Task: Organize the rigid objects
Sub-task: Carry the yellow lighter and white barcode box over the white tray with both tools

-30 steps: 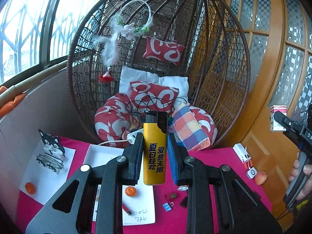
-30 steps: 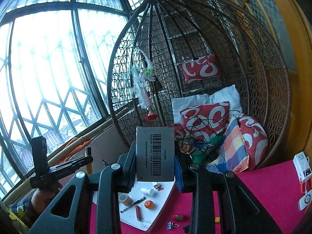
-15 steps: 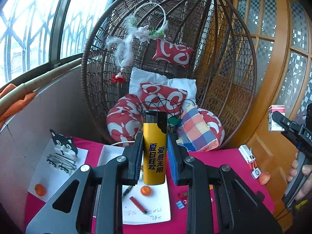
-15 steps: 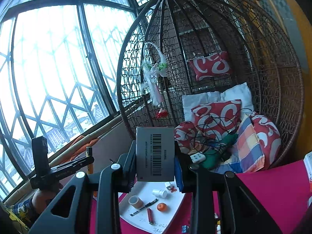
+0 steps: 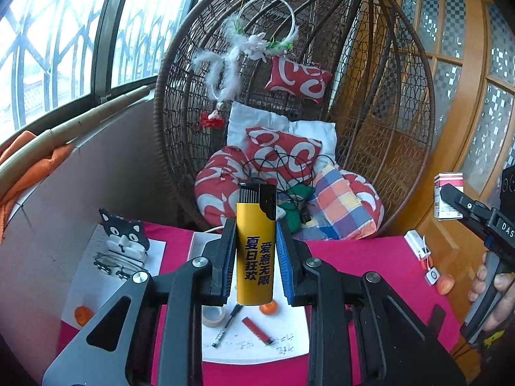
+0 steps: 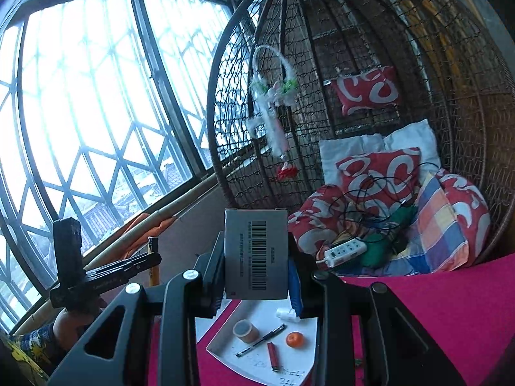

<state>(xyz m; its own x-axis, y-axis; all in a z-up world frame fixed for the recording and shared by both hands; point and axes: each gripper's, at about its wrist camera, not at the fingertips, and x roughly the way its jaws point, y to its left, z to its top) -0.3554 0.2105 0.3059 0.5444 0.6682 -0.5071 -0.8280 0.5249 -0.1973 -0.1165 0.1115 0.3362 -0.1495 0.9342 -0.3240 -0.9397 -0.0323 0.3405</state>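
Two things are held above the worktop (image 5: 370,257): the left claw (image 5: 256,257) pinches one yellow lighter (image 5: 256,257) upright, printed with dark Chinese characters, and the right claw (image 6: 256,263) pinches one grey box (image 6: 256,257) with a barcode label facing the camera. Below them one white sheet (image 6: 257,363) near the worktop's left side carries one tape roll (image 6: 245,330), one pen (image 6: 260,341), one red lighter (image 6: 273,356) and one small orange (image 6: 294,339). Bare pink cloth lies open to the right.

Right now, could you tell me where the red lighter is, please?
The red lighter lies on the white sheet on the pink table, between the pen and the small orange, below the left gripper.
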